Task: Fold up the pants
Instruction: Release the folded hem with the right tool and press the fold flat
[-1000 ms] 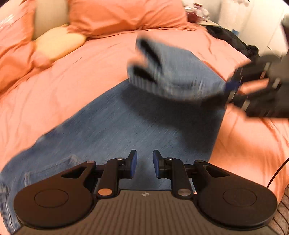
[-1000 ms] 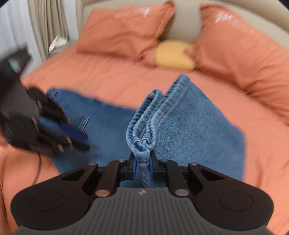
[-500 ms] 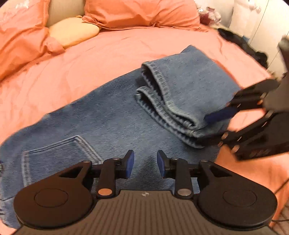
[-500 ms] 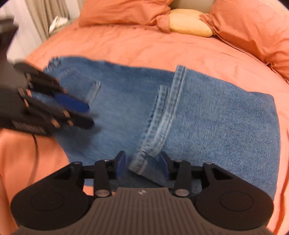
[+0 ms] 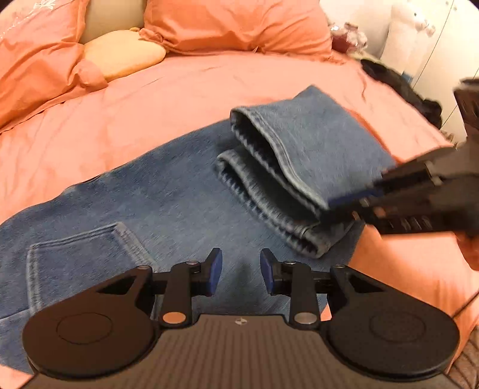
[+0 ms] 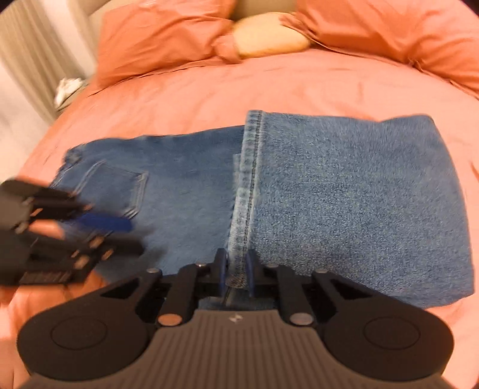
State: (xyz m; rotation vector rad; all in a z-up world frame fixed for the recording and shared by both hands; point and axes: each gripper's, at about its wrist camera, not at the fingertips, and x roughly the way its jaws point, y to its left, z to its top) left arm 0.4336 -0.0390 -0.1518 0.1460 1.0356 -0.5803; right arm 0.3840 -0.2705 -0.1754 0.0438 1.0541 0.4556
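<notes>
Blue jeans (image 5: 167, 194) lie on the orange bed, with the leg ends (image 5: 299, 155) folded back over the thighs. A back pocket (image 5: 83, 254) shows at the lower left. My left gripper (image 5: 238, 272) is open and empty, low over the jeans near their front edge. In the right wrist view the folded leg part (image 6: 344, 194) covers the right half of the jeans. My right gripper (image 6: 236, 269) is closed on the hem (image 6: 245, 209) at its near end. It shows blurred in the left wrist view (image 5: 344, 203). The left gripper shows blurred at the left of the right wrist view (image 6: 113, 236).
Orange pillows (image 5: 233, 24) and a yellow cushion (image 5: 122, 54) lie at the head of the bed. Dark clothing (image 5: 398, 86) lies at the bed's far right edge. A curtain (image 6: 36, 59) hangs at the left. Orange sheet (image 5: 149, 104) lies beyond the jeans.
The right gripper carried the leg ends over and laid them flat on the thighs. It opened half a second ago and is now closed on the hem again. The left gripper stayed open.
</notes>
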